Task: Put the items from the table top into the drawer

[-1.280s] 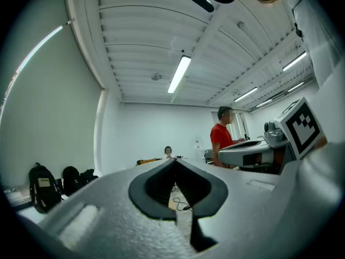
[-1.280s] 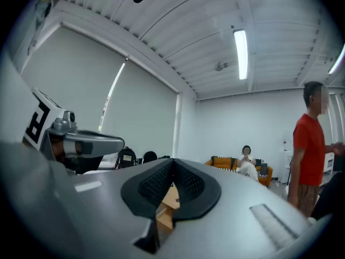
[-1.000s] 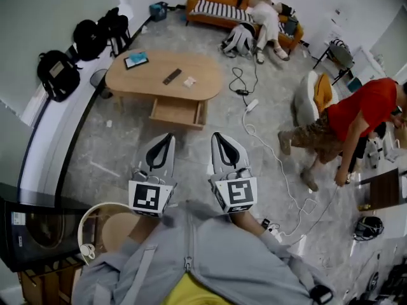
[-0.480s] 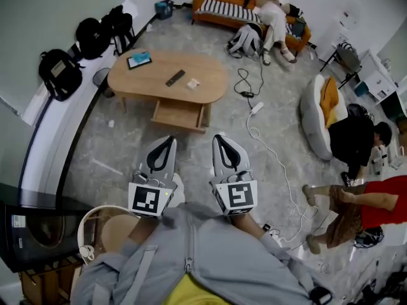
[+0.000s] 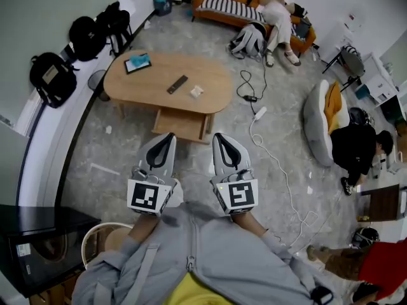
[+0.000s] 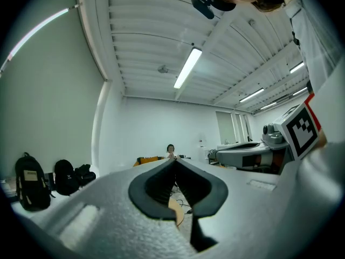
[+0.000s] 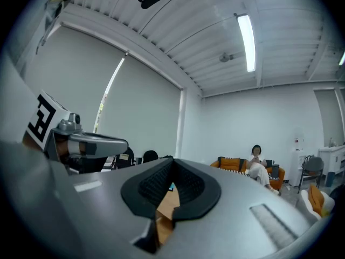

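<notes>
An oval wooden coffee table (image 5: 213, 80) stands ahead in the head view. On its top lie a blue-screened tablet (image 5: 137, 63), a black remote (image 5: 177, 84) and a small white packet (image 5: 196, 91). Its drawer (image 5: 183, 124) is pulled out toward me. My left gripper (image 5: 169, 135) and right gripper (image 5: 217, 135) are held side by side, level, just short of the drawer. Both are shut and hold nothing. In the left gripper view the left gripper (image 6: 173, 161) has its jaws meeting at the tip. The right gripper (image 7: 172, 159) looks the same in the right gripper view.
Black backpacks (image 5: 52, 75) line the left wall. A person sits on the orange sofa (image 5: 222, 2) at the back. A cable with a power strip (image 5: 261, 113) runs across the floor right of the table. A beanbag (image 5: 321, 116) and a crouching person (image 5: 356, 151) are at right.
Both grippers and the view have moved forward toward the table, so the drawer now sits just ahead of the tips. The person in red has walked off to the lower right.
</notes>
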A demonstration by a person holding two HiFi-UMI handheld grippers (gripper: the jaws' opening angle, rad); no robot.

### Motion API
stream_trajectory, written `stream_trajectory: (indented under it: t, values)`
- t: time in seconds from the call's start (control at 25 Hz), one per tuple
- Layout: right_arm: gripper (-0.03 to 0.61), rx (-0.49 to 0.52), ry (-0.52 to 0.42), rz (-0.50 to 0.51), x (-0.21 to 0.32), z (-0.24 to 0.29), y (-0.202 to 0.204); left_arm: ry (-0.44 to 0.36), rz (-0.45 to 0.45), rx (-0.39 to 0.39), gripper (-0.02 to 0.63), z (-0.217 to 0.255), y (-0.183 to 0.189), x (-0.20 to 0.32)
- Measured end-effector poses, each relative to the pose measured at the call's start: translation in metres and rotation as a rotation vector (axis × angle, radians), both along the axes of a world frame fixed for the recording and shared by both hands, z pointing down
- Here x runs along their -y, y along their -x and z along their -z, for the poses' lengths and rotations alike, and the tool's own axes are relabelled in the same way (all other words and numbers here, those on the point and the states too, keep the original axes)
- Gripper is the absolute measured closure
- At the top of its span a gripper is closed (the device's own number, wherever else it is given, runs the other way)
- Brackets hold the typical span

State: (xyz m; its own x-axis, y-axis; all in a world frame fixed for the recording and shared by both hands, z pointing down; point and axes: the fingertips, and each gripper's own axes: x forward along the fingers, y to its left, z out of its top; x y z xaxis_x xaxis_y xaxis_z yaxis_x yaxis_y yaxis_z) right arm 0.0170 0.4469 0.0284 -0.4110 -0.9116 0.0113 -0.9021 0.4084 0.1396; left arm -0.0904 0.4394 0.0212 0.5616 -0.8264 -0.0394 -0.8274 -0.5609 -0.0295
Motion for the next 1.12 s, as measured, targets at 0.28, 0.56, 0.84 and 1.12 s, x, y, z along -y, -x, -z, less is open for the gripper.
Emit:
stream_trajectory:
  t: [0.28,0.56,0.84,1.12]
  values:
    - [0.578,0.005,0.036,-0.033,0.097,0.000,0.024,0.056,-0.054,0.002,0.600,-0.008,0.019,0.100]
    - [0.578,0.012,0.049,-0.069,0.183,-0.002,0.038,0.066,-0.090,0.008,0.564,-0.017,0.036,0.186]
    - [0.578,-0.005,0.080,-0.052,0.231,-0.014,0.059,0.090,-0.084,-0.002,0.537,-0.027,0.055,0.240]
    - [0.578,-0.018,0.104,-0.039,0.254,-0.026,0.066,0.117,-0.062,-0.021,0.535,-0.038,0.066,0.265]
